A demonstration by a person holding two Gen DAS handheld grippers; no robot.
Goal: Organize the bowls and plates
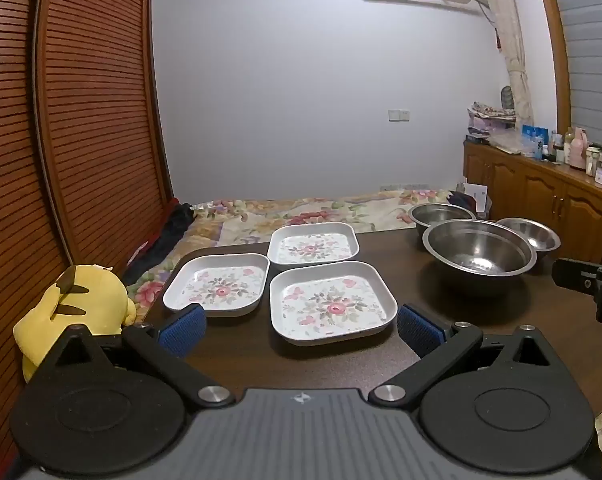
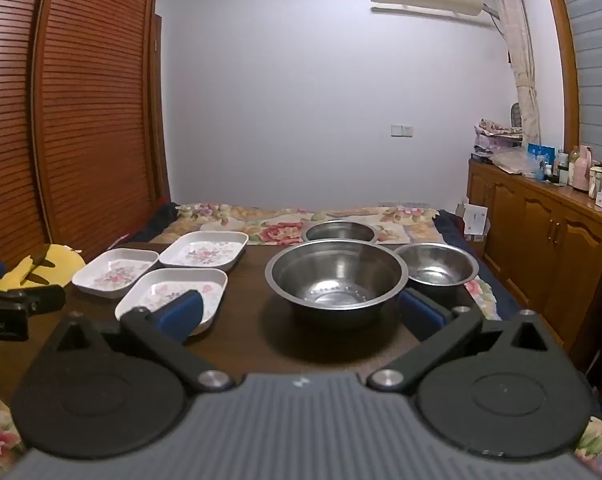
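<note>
Three square white plates with flower prints lie side by side on the dark table [image 1: 461, 320]: a near plate [image 1: 331, 304], a left plate [image 1: 217, 284] and a far plate [image 1: 313, 244]. To their right stand a large steel bowl [image 1: 479, 252] and two smaller bowls [image 1: 441, 214] [image 1: 529, 234]. My left gripper [image 1: 301, 328] is open just short of the near plate, holding nothing. My right gripper [image 2: 301, 314] is open in front of the large bowl [image 2: 335, 276], with its blue pads [image 2: 181, 314] empty.
A yellow plush toy [image 1: 77, 308] sits off the table's left edge. Behind the table is a bed with a floral cover [image 1: 301, 208]. A louvred wardrobe [image 1: 81, 120] fills the left, and a wooden cabinet [image 1: 541, 192] with bottles lines the right.
</note>
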